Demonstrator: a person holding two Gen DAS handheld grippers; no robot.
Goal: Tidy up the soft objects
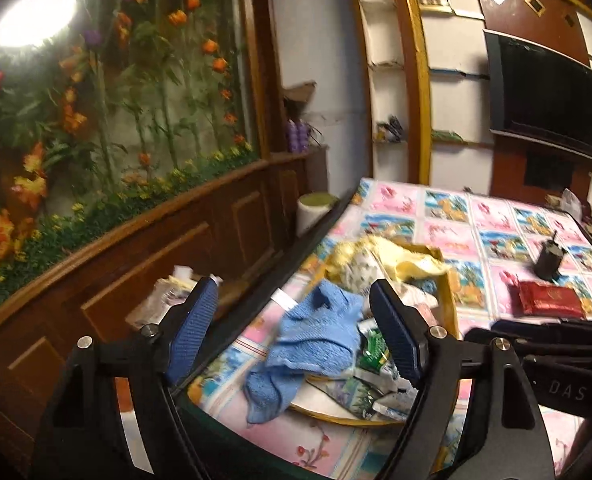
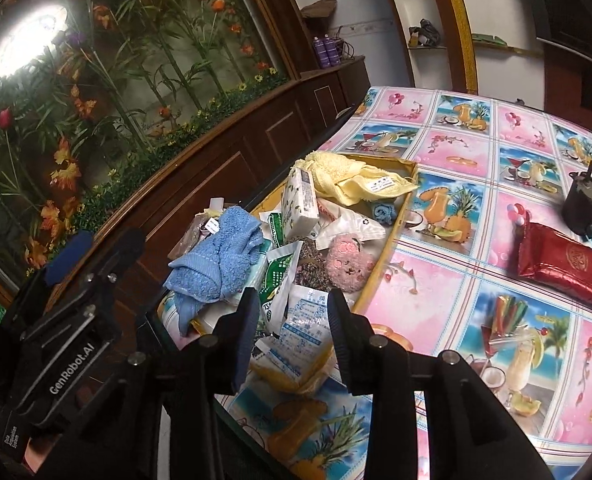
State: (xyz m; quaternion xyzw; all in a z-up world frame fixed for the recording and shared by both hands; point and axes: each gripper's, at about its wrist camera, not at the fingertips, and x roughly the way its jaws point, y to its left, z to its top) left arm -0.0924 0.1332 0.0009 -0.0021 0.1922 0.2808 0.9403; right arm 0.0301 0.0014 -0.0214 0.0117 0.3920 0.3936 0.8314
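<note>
A yellow-rimmed tray (image 2: 405,194) at the table's left edge holds a heap of soft things: a blue towel (image 2: 220,262), a yellow towel (image 2: 351,178), a pink plush (image 2: 345,264), a tissue pack (image 2: 299,210) and several sachets. In the left wrist view the blue towel (image 1: 315,336) hangs over the tray rim (image 1: 449,300). My left gripper (image 1: 296,320) is open and empty, hovering above the blue towel. My right gripper (image 2: 290,320) is open and empty, with its fingers either side of a white and blue sachet (image 2: 303,332) at the tray's near end.
A red packet (image 2: 567,270) and a black cup-like object (image 2: 583,204) lie on the patterned tablecloth (image 2: 475,240) to the right of the tray. A wooden cabinet (image 1: 136,260) with a flower display runs along the left. A TV (image 1: 547,104) hangs on the far wall.
</note>
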